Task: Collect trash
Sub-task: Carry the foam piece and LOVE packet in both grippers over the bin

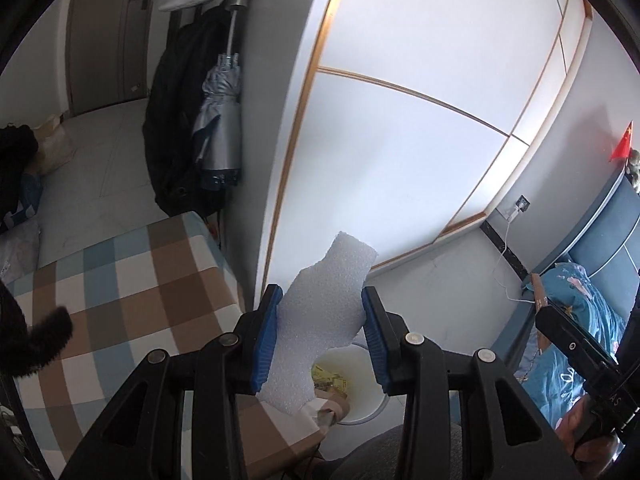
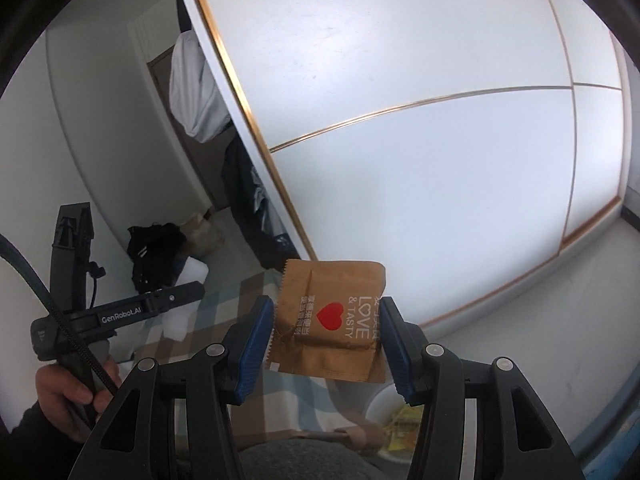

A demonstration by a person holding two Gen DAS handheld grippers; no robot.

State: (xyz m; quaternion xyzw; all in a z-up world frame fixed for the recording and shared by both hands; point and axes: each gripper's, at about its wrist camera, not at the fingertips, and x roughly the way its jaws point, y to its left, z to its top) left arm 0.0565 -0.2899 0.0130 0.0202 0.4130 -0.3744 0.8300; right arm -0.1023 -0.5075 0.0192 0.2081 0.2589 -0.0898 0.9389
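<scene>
My left gripper point(image 1: 320, 312) is shut on a torn white foam sheet point(image 1: 322, 312), held up in the air above a white trash bin point(image 1: 360, 384) on the floor. The bin holds yellow wrappers and a brown scrap. My right gripper point(image 2: 326, 318) is shut on a brown snack wrapper point(image 2: 330, 320) with a red heart and "LOVE & TASTY" print. It hangs above and left of the same bin point(image 2: 380, 400). The left gripper's body point(image 2: 120, 312) and the hand holding it show at the left of the right wrist view.
A table with a checked cloth point(image 1: 132, 304) stands left of the bin. A white wardrobe point(image 1: 400, 140) fills the background. A black coat and grey umbrella point(image 1: 218, 120) hang beside it. A bed with blue bedding point(image 1: 576, 320) lies at the right. Bags point(image 2: 156, 248) sit on the floor.
</scene>
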